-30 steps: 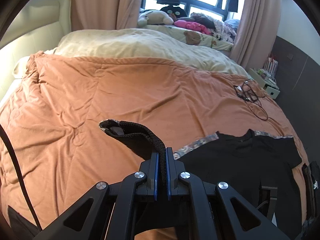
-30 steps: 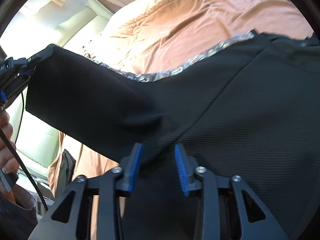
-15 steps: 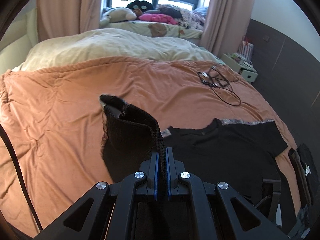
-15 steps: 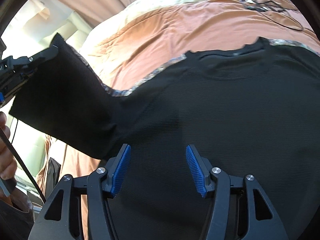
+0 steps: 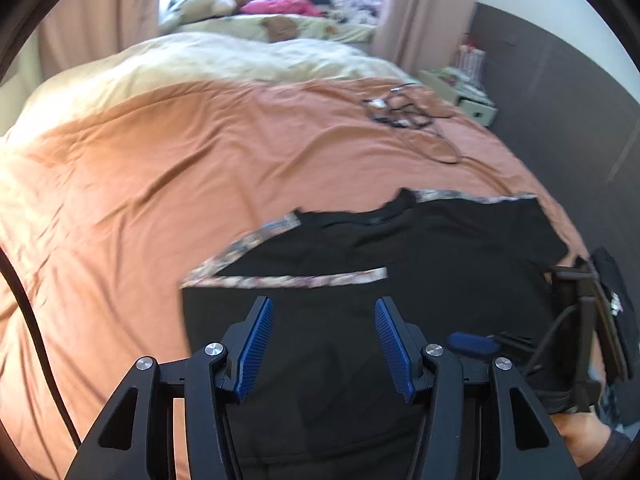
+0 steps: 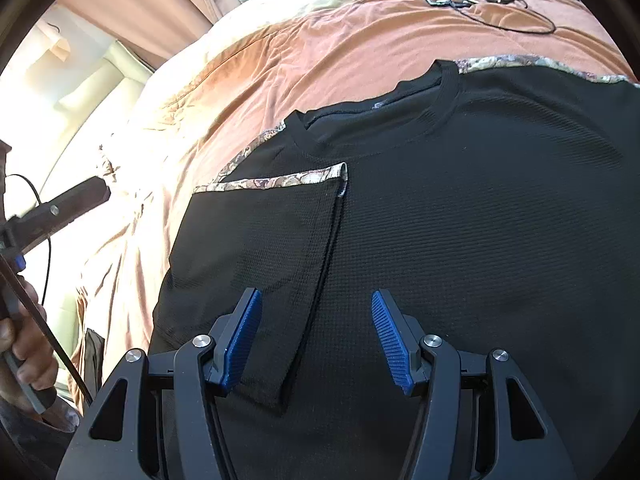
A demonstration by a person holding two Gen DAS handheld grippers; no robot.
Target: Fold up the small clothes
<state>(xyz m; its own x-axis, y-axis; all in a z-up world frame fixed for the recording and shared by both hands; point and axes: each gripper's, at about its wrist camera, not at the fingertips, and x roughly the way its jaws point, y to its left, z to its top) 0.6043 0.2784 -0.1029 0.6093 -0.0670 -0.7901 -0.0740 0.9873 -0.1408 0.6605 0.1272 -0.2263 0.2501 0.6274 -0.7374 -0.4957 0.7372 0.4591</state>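
Sleeve (image 6: pixel 256 248) of the black T-shirt (image 6: pixel 460 208) is seen laid inward across the chest, its patterned trim (image 6: pixel 280 181) turned toward the collar, so that a straight side edge is given to the garment. The T-shirt is spread flat on the orange duvet (image 5: pixel 200 160) of the bed, probably so folds can be pressed against an even surface. The left claw (image 5: pixel 324 344) is opening with nothing between its blue pads, the sleeve being released beneath it. The right claw (image 6: pixel 316 340) is held apart above the shirt body, gripping nothing. The other sleeve is judged not yet folded.
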